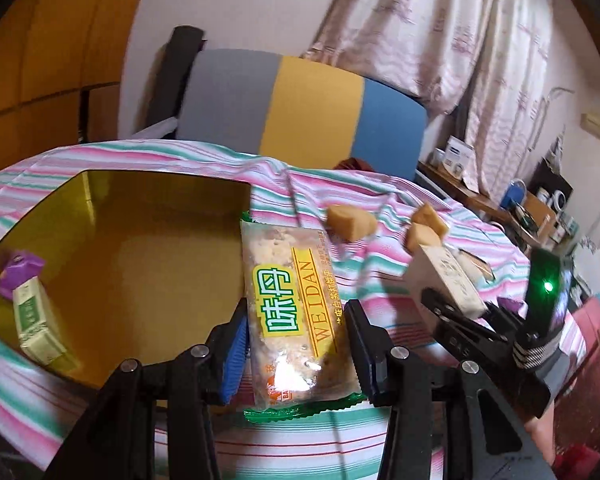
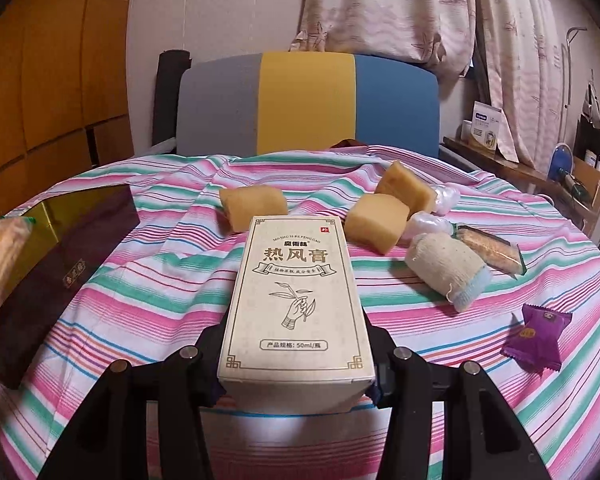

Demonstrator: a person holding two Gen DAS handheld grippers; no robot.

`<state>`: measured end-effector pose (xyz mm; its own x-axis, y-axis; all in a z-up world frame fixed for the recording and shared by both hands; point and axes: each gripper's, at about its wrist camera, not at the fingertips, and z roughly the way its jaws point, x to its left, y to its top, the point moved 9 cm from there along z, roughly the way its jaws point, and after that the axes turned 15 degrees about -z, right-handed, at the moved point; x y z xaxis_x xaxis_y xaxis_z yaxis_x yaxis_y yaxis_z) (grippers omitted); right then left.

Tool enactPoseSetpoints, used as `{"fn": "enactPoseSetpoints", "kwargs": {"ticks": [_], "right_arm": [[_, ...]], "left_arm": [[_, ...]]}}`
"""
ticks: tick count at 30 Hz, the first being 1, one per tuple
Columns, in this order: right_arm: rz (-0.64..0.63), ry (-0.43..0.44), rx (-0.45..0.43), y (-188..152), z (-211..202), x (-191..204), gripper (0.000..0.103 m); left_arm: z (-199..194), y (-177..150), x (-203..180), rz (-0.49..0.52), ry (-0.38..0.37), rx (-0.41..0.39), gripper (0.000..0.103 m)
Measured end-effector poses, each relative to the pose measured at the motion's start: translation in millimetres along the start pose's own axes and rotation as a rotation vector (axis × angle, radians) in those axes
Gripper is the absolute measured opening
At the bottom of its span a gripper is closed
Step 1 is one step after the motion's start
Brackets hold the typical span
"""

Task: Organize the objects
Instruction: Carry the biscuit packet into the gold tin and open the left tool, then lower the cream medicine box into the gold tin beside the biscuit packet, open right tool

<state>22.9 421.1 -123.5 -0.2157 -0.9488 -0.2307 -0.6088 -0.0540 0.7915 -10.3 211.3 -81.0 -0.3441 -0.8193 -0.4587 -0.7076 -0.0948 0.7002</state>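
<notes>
My left gripper (image 1: 298, 316) is shut on a Weidan cracker packet (image 1: 290, 304), held just right of the open gold-lined box (image 1: 148, 280). A green packet (image 1: 36, 320) and a purple candy (image 1: 16, 270) lie inside that box. My right gripper (image 2: 296, 344) is shut on a cream carton (image 2: 296, 300) above the striped cloth (image 2: 160, 280); it also shows in the left wrist view (image 1: 448, 280). The box (image 2: 80, 232) lies at the left in the right wrist view.
On the cloth lie three yellow sponge blocks (image 2: 374, 222), a rolled sock (image 2: 444, 266), white wrapped items (image 2: 428, 222), a cracker packet (image 2: 490, 250) and a purple candy (image 2: 538, 340). A grey-yellow-blue chair back (image 2: 308, 100) stands behind. A cluttered shelf (image 2: 540, 168) is at right.
</notes>
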Motion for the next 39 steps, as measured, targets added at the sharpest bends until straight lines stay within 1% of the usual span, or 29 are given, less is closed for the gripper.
{"fn": "enactPoseSetpoints", "kwargs": {"ticks": [8,12,13,15,17,21,23,25,27,30,32,33,35,37,39], "right_arm": [[0.023,0.027,0.009,-7.0,-2.4,6.1,0.051],[0.048,0.024,0.013,-10.2,-3.4,3.5,0.051],[0.056,0.023,0.016,-10.6,-3.4,2.6,0.051],[0.07,0.018,0.016,-11.0,-4.9,0.2,0.051],[0.098,0.014,0.008,-10.6,-9.3,-1.8,0.051],[0.159,0.043,-0.014,-7.3,-19.4,5.5,0.051],[0.166,0.062,-0.032,-1.4,-25.2,13.8,0.051],[0.158,0.092,-0.057,8.3,-33.0,26.3,0.051],[0.148,0.123,-0.081,18.4,-39.6,37.9,0.051],[0.138,0.178,-0.109,33.8,-48.6,57.0,0.051],[0.131,0.214,-0.121,41.9,-52.3,69.2,0.051],[0.128,0.233,-0.124,45.5,-54.1,75.7,0.051],[0.118,0.279,-0.132,53.1,-58.1,91.2,0.051],[0.1,0.318,-0.131,59.4,-61.0,108.0,0.051],[0.089,0.348,-0.131,63.2,-63.3,120.7,0.051]], "left_arm": [[2.0,25.0,55.2,-0.106,0.099,0.006,0.046],[5.0,38.3,79.7,-0.129,0.156,0.005,0.046],[6.5,40.4,87.0,-0.134,0.18,0.008,0.046],[8.2,41.2,99.5,-0.151,0.204,0.022,0.046],[11.3,42.5,110.3,-0.163,0.223,0.035,0.046],[14.5,43.0,130.5,-0.171,0.268,0.053,0.047],[13.8,42.7,137.4,-0.188,0.276,0.056,0.047],[11.2,43.7,141.9,-0.198,0.29,0.041,0.048],[8.7,45.3,145.0,-0.201,0.294,0.031,0.052],[2.9,45.7,146.8,-0.21,0.292,0.013,0.062],[-3.5,44.0,146.7,-0.215,0.286,-0.006,0.076],[-6.7,43.7,147.0,-0.216,0.288,-0.019,0.08],[-16.6,43.9,148.6,-0.224,0.291,-0.05,0.092],[-22.0,47.8,149.6,-0.241,0.287,-0.058,0.096],[-25.1,55.5,150.6,-0.258,0.289,-0.059,0.096]]}}
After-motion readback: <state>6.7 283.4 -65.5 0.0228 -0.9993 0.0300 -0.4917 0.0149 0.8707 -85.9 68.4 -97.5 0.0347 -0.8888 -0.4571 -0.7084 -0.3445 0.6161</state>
